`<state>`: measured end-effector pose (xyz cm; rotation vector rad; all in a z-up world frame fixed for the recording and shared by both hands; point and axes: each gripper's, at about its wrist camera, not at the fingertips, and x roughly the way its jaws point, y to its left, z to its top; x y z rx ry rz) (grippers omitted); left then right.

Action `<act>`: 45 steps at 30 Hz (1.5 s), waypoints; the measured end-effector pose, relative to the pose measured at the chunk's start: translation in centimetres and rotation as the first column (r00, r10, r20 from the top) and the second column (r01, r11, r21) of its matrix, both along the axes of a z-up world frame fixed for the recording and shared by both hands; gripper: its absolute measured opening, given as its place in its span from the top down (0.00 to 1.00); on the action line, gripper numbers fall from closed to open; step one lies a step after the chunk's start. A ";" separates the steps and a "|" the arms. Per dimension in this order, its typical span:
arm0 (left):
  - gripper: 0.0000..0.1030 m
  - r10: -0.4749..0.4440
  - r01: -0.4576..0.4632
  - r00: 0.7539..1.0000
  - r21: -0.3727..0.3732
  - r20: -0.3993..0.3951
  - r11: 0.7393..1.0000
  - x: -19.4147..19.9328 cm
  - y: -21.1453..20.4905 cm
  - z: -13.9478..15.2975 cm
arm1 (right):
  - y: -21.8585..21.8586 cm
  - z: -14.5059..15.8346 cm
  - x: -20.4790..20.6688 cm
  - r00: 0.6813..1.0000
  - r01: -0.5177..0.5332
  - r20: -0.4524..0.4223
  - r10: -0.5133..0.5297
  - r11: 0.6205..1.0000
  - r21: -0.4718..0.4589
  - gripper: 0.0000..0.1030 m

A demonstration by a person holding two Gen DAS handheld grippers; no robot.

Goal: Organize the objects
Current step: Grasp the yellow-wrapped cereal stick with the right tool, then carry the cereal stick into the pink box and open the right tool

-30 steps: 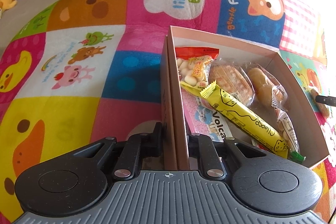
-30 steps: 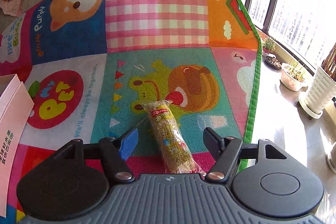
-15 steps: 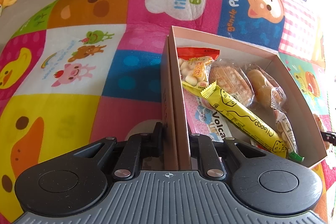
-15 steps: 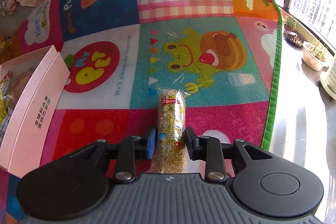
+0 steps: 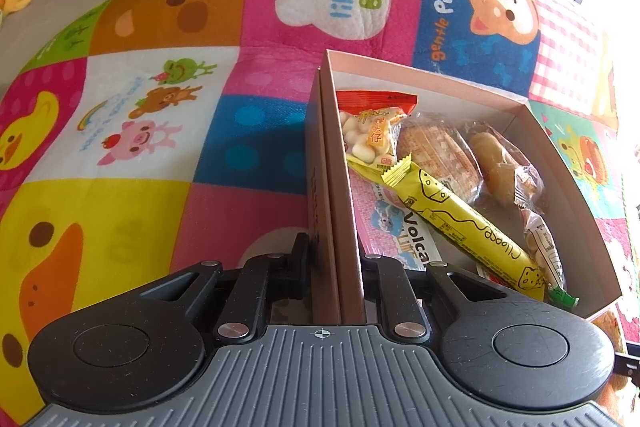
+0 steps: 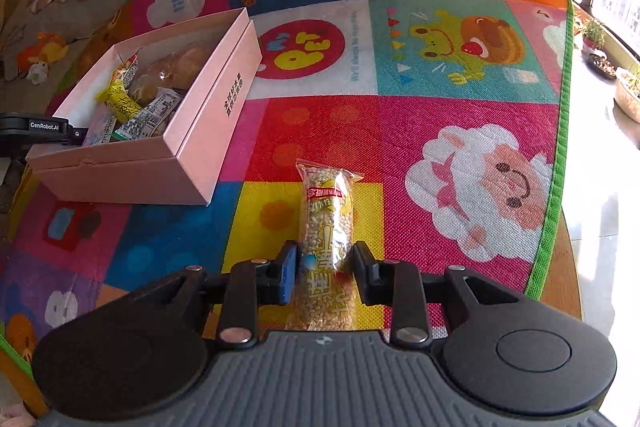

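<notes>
Pink card fills my left claw: it is clamped on the near wall of the box, which sits on the mat with snacks inside. My right claw is closed tight around a rice bar, held over the mat, right of the box.

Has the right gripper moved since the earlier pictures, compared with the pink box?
Yes. The right gripper, shut on the puffed-grain snack bar, has swung toward the pink box: the box was only an edge at the left before, and now nearly all of it shows.
</notes>
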<state>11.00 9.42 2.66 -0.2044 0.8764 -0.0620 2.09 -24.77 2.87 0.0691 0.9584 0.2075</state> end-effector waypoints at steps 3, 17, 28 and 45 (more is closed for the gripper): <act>0.83 0.001 -0.001 1.000 0.000 0.000 1.000 0.0 0.0 0.0 | 0.9 0.0 -1.4 0.999 -0.044 -0.016 0.044 0.998 0.048 0.72; 0.83 -0.001 0.001 1.000 0.001 0.000 1.000 0.0 0.0 0.0 | 5.2 0.4 -2.1 0.982 -0.182 0.052 0.183 0.983 -0.021 0.45; 0.84 -0.006 0.006 1.000 0.025 -0.006 1.000 -0.1 -0.4 0.1 | 6.8 0.5 -2.8 0.973 -0.227 0.028 0.228 0.973 -0.029 0.72; 0.84 -0.031 0.028 0.998 0.057 0.047 0.998 -1.1 -0.5 -0.3 | 9.6 3.8 -5.4 0.944 -0.307 0.134 0.302 0.952 0.019 0.72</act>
